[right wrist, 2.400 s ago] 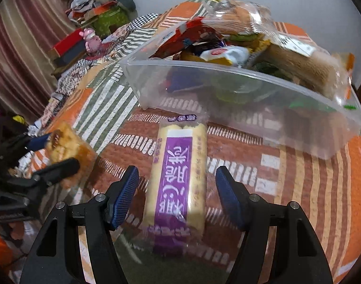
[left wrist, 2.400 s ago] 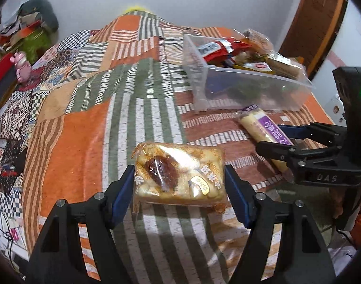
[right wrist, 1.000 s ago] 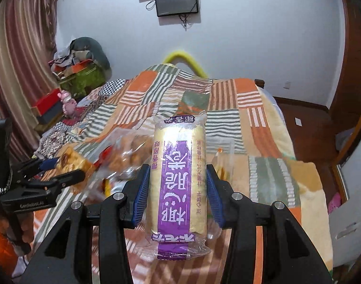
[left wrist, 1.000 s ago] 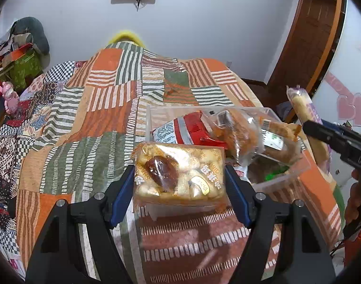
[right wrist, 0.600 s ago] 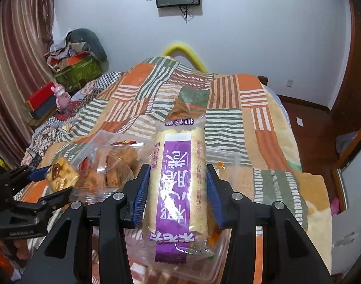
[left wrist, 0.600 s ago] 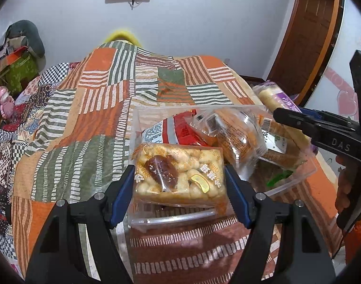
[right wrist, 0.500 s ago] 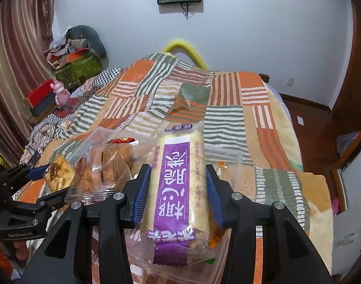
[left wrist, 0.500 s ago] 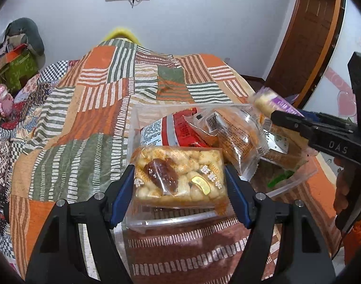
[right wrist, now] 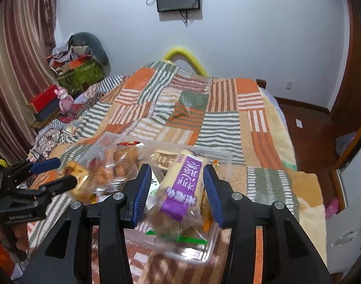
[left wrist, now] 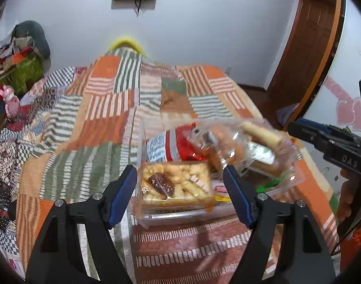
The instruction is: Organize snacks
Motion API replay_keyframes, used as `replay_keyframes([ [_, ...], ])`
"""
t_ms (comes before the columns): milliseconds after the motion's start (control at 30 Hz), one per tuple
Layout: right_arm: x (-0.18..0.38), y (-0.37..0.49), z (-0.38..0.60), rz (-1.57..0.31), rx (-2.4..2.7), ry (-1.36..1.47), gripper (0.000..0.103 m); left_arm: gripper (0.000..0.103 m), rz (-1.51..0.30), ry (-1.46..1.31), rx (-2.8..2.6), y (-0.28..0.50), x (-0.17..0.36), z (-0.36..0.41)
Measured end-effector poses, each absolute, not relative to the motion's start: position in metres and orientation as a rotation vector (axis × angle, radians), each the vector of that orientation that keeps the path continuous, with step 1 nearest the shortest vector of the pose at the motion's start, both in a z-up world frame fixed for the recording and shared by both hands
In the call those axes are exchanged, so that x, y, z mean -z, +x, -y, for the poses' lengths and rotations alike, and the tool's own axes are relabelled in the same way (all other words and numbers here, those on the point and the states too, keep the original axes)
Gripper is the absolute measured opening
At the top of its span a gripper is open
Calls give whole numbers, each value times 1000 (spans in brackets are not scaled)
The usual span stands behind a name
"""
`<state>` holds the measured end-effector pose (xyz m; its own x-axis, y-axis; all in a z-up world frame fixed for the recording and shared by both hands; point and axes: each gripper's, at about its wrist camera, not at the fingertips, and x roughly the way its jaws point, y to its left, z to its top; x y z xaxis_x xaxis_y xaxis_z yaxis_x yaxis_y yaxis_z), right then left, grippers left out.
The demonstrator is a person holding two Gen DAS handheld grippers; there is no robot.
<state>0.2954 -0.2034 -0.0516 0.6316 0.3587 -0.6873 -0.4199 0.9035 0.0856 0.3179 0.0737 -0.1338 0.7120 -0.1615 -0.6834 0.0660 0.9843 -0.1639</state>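
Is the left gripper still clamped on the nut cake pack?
No: in the left wrist view the left gripper's jaws stand wide of the nut cake pack, which lies in the clear bin.

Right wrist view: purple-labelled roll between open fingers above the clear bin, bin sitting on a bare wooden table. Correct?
Not quite. The clear bin sits on a striped patchwork blanket on a bed, not a bare wooden table; the right wrist view shows it. The rest holds: the purple-labelled roll lies between the open fingers of the right gripper, above the bin.
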Motion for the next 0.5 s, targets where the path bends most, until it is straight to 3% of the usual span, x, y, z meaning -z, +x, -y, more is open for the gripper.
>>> replay_keyframes([
  [500,-49,189,231,-492,-481,-3,44,75,-392,-52,103,198,-3,-40],
])
